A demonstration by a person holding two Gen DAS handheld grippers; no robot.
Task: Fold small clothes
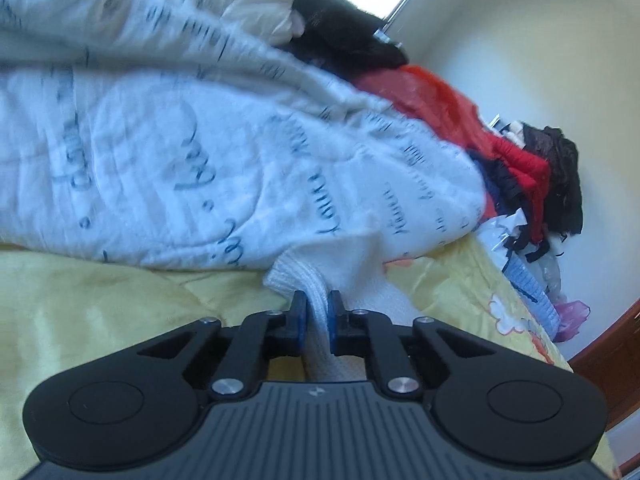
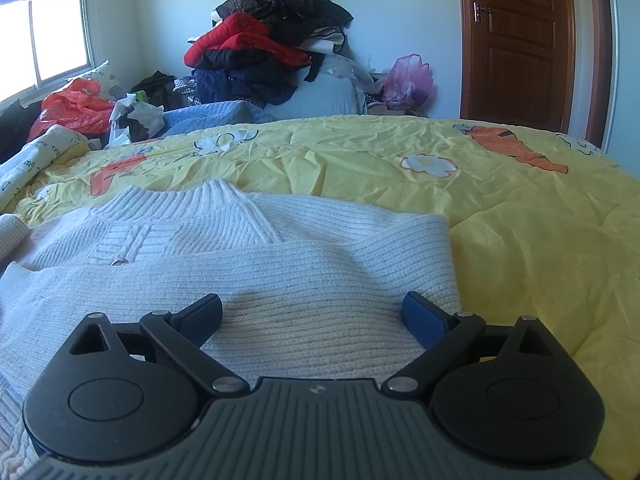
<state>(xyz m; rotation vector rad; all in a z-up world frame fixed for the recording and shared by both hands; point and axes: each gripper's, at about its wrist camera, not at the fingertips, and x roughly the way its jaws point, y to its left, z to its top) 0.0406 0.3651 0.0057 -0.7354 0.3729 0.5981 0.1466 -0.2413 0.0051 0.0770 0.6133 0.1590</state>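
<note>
A big bed [image 2: 520, 240] with a yellow cover fills the middle of the right view. A white sweater [image 2: 240, 248] lies flat on it, low and left in the frame. In the left view a white quilt [image 1: 180, 140] with blue writing fills the upper left. The right gripper [image 2: 312, 312] sits over the sweater, jaws wide apart, holding nothing. The left gripper [image 1: 318, 308], low in the middle, is clamped on a ribbed edge of the sweater [image 1: 320, 280].
</note>
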